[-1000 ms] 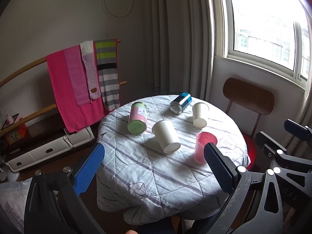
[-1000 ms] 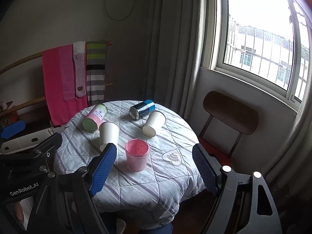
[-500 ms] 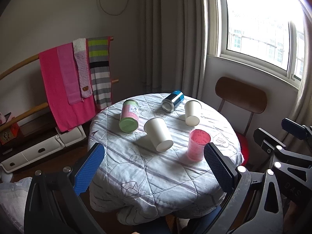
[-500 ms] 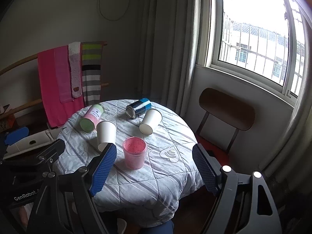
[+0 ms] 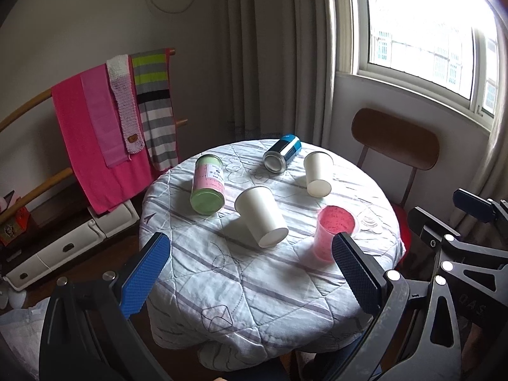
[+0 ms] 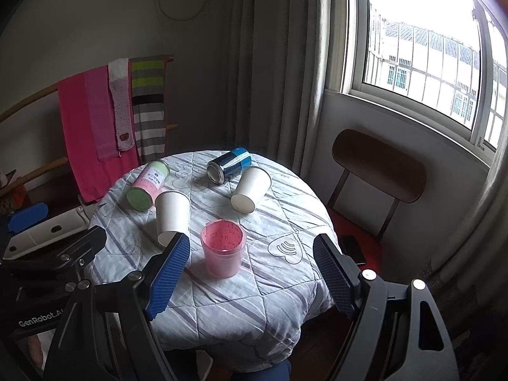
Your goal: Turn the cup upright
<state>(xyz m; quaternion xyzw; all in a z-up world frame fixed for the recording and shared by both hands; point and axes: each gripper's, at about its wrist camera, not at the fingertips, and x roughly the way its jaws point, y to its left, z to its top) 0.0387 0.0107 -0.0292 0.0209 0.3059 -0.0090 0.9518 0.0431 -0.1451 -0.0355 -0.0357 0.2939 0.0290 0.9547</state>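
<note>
Two white paper cups lie on their sides on a round table with a quilted cloth: a near cup and a far cup. A pink plastic cup stands upright near the front. My left gripper is open and empty, above the table's near edge. My right gripper is open and empty, with the pink cup between its fingers in view but farther off.
A pink-and-green canister and a blue can lie on their sides at the back of the table. A wooden chair stands to the right under the window. A rack with pink and striped towels stands to the left.
Both grippers have shifted a little, so the table sits slightly differently in each view. The cups and cans have not moved. Both grippers stay open.
</note>
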